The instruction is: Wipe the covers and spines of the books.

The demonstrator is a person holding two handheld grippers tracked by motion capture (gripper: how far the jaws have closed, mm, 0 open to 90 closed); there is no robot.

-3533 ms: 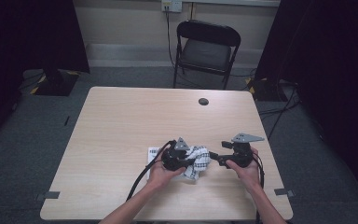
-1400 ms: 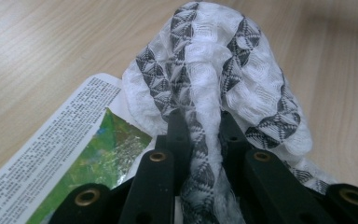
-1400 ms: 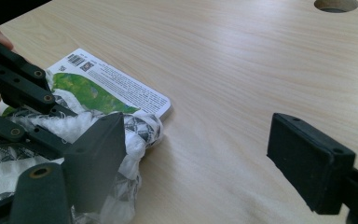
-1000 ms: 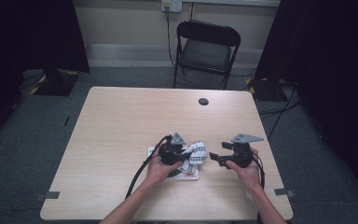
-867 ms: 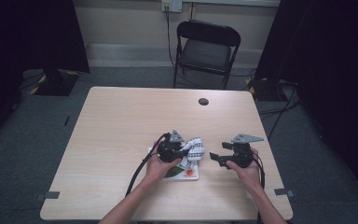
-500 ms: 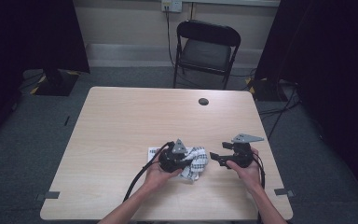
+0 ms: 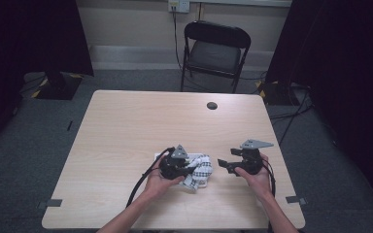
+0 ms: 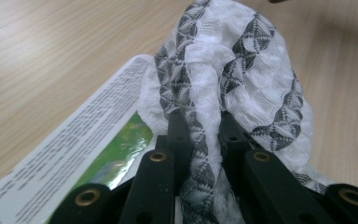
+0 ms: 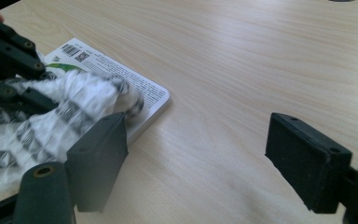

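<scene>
Near the table's (image 7: pixel 126 126) front edge, the left gripper (image 8: pixel 200 140) pinches a patterned cloth (image 8: pixel 242 79) over a printed booklet (image 8: pixel 88 140), while the right gripper (image 9: pixel 196 154) gapes empty beside them.

The worktop (image 7: pixel 141 126) is a pale wooden board with rounded corners, and it stands on a grey carpet floor (image 7: pixel 29 160). A small dark round disc (image 7: pixel 212 105) lies near its far edge. Behind it there is a black folding chair (image 7: pixel 214 53), which faces the worktop. The back wall (image 7: pixel 131 24) is beige with a lighter strip along the bottom, and a white socket (image 7: pixel 178 5) sits on it with a cable hanging down. Black curtains (image 7: pixel 29 34) hang at both sides. Cables (image 7: pixel 291 114) run over the floor at the right. Small pieces of tape (image 7: pixel 51 203) are stuck on the carpet near the front corners.
</scene>
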